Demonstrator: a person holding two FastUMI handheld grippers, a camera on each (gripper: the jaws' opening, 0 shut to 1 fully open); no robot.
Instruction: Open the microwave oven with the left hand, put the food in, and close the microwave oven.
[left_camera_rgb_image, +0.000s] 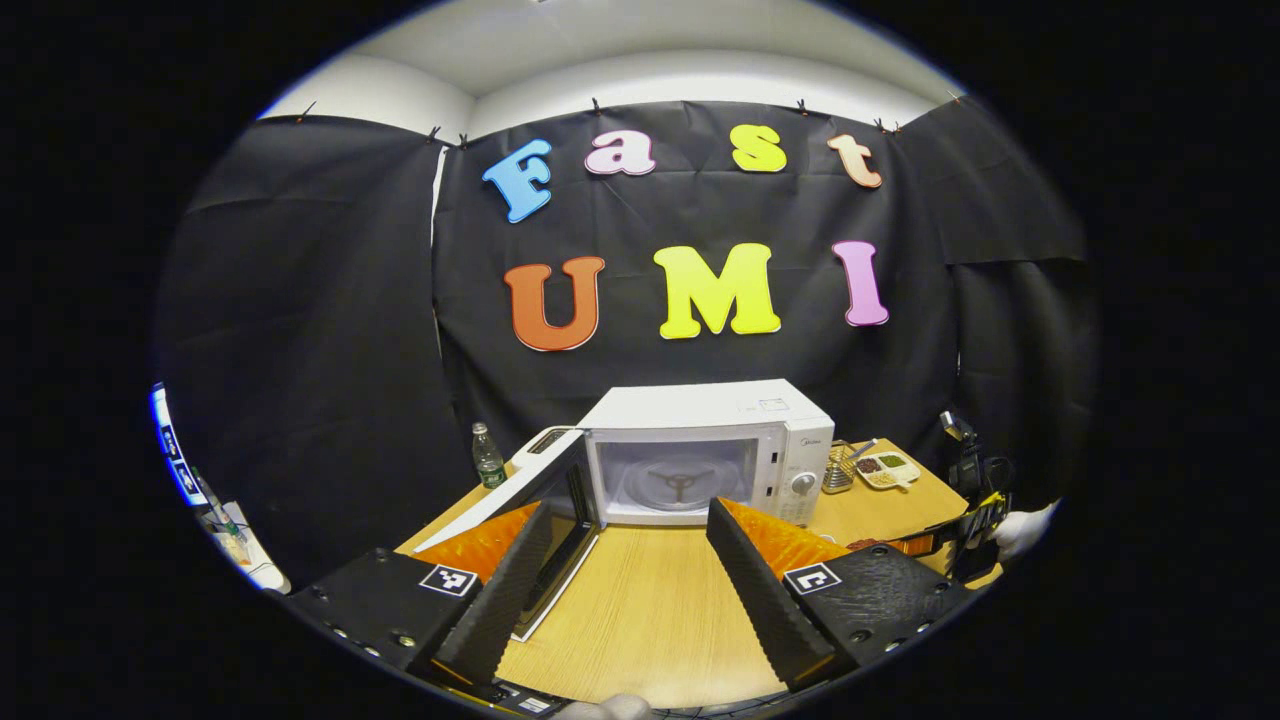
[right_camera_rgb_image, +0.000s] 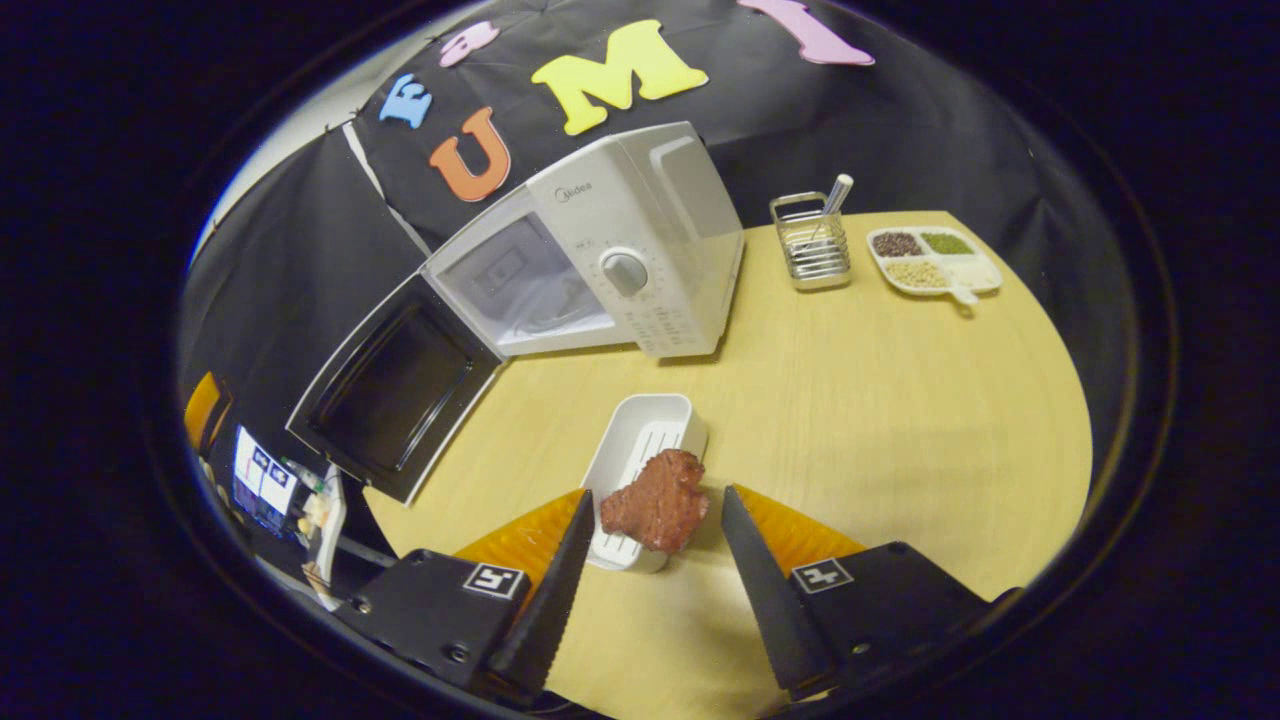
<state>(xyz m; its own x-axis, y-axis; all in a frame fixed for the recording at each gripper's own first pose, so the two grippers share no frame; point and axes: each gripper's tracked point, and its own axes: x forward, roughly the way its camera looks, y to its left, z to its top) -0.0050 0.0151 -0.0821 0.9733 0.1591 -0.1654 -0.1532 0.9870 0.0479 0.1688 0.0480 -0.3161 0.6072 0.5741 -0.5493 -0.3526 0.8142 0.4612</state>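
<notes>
I have the white microwave oven (right_camera_rgb_image: 600, 260) door (right_camera_rgb_image: 395, 400) swung wide; left claw (left_camera_rgb_image: 625, 560) spread, empty; right claw (right_camera_rgb_image: 655, 560) spread around the brown meat (right_camera_rgb_image: 655, 512) on its white tray (right_camera_rgb_image: 645, 440), mid-worktop; loading and closing remain

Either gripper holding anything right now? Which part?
Nothing held. The right gripper is open around the meat on the white tray, fingers not touching it. The left gripper is open before the microwave.
</notes>
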